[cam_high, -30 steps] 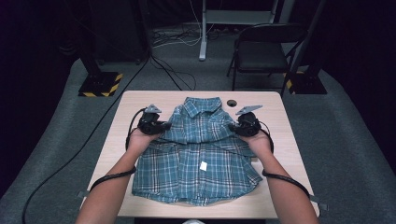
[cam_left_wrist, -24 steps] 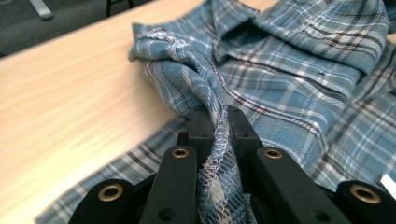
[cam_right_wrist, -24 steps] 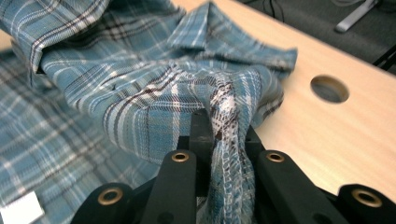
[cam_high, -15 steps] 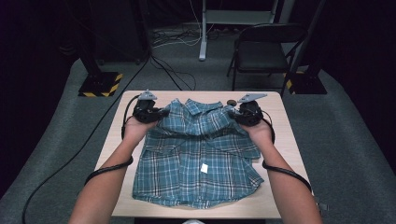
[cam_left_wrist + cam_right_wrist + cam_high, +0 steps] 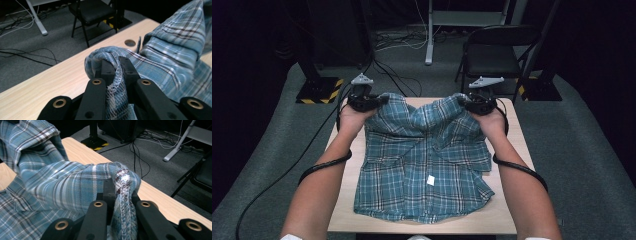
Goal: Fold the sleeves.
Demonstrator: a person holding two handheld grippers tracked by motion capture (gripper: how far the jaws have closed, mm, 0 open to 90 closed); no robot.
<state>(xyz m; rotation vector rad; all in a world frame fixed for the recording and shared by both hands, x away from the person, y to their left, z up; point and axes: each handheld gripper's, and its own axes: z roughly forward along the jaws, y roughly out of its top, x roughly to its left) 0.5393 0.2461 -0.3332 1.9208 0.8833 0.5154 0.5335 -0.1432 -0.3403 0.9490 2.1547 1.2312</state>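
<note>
Bright, evenly lit table (image 5: 512, 150) amid dim surroundings; slightly soft focus.

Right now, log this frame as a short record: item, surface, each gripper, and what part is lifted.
item: blue plaid shirt
surface: wooden table
left gripper: shut on a shoulder fold of the shirt
right gripper: shut on the other shoulder fold
lifted: collar end raised off the table; hem end lying flat
background: black chair

Blue plaid shirt (image 5: 424, 165) — its shoulders pinched in the left tongs (image 5: 379, 100) and right tongs (image 5: 464, 102), raised; hem spread below them on the surface (image 5: 512, 150).
</note>
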